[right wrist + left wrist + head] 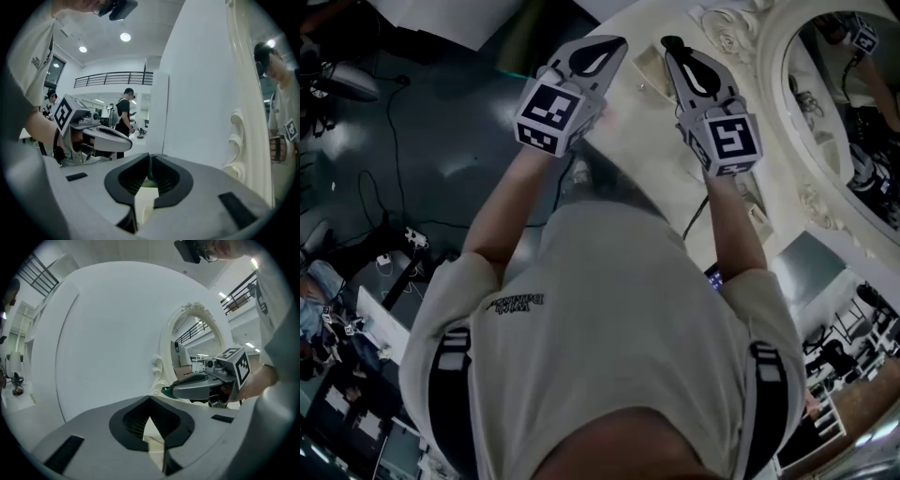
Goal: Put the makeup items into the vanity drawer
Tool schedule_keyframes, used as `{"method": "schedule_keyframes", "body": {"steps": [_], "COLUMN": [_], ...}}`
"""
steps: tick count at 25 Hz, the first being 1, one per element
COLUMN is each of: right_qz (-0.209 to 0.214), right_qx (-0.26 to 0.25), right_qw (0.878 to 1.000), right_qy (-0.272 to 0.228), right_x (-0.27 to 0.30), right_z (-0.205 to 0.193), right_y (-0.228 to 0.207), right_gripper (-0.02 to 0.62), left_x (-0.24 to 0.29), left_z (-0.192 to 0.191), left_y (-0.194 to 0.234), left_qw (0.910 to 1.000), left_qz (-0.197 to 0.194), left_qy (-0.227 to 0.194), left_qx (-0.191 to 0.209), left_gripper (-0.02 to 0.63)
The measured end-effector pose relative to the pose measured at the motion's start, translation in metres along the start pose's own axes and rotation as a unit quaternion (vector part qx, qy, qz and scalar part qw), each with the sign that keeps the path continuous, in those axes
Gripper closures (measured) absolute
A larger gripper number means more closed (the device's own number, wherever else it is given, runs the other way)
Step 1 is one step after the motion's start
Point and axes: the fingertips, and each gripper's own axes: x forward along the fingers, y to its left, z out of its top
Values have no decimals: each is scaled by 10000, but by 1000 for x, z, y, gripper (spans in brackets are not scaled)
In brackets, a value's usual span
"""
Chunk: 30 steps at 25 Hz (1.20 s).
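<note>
In the head view both grippers are held out side by side over the white vanity top [642,141]. My left gripper [617,41] has its jaws tip to tip, and in its own view [150,398] nothing shows between them. My right gripper [671,43] is shut on a small dark green item [164,391] that pokes out of its tip; in the right gripper view [149,155] only a thin green sliver shows between the pads. From there the left gripper [130,140] hangs close by at the left. No drawer or other makeup item can be made out.
An oval mirror [853,112] in an ornate cream frame [165,357] stands at the vanity's right. A small cream tray [649,62] lies on the top beyond the grippers. The dark floor [441,141] with cables lies left of the vanity edge. People stand in the background.
</note>
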Motion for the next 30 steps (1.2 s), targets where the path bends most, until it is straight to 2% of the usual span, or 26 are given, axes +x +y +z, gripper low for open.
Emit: {"method": "schedule_keyframes", "body": {"steps": [5,9,17,23,30], "right_qz": [52,160,332,344,446], "right_qx": [385,602,695,839,882], "right_qw": [9975,9929,9818,9731,9672], "right_qy": [593,1017,1737,2117,2338], "right_x": [31,49,70,78,78], "right_z": [-63,-106,-161,-190,-203], "right_y": [-6,-6,8,9,14], "right_gripper": [568,568,566,532,474], "left_x": [35,55,65,67,61], "left_z": [-58,-101,-164,-193,-203], "left_y": [6,7,7,10,5], "left_qw": [9976,9944,9873,9824,9789], "left_qz": [16,-130,-234,-237,-312], "left_qy": [623,1026,1561,1818,1956], "left_qx": [305,216,-173,-366,-498], "left_gripper": [592,592,592,592,592]}}
